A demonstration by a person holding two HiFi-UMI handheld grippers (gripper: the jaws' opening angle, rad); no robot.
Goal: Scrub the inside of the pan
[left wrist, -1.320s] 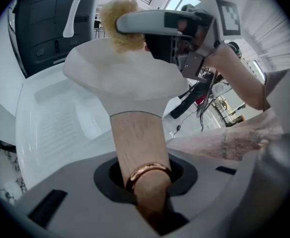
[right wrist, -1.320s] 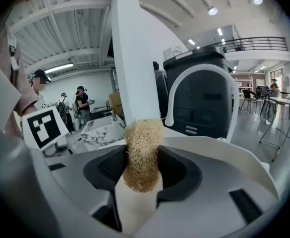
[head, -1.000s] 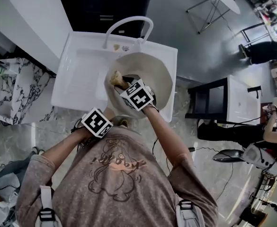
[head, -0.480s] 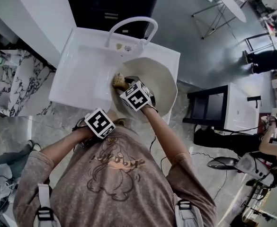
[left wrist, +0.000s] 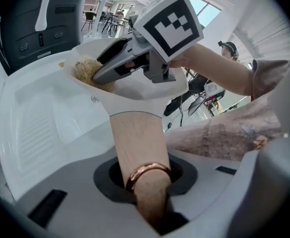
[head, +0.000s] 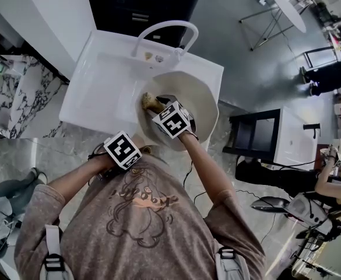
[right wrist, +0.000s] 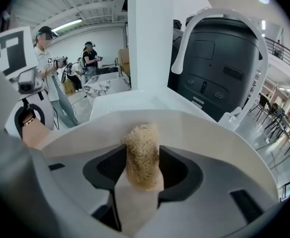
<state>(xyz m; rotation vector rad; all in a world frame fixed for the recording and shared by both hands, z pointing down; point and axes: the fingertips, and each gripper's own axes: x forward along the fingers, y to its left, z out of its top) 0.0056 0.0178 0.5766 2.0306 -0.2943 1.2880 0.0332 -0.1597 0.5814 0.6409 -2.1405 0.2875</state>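
Both clamped: left gripper [left wrist: 147, 182] on pan handle [left wrist: 135, 138], right gripper [right wrist: 142, 175] on scrubber [right wrist: 141, 150] (faucet [head: 169, 23] behind).

Overhead view: a person in a printed shirt stands at a white sink [head: 100, 92] with an arched faucet [head: 164, 27]. The left gripper [head: 136, 150] meets the cream pan [head: 202, 95] at its near edge. The right gripper [head: 157, 106] presses a tan scrubber [head: 149, 102] inside the pan.

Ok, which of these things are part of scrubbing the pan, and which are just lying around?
In use: pan, held by its wooden handle in the left gripper; loofah scrubber in the right gripper; sink beneath.
Lying about: faucet, two small bits beside it, marble counter.
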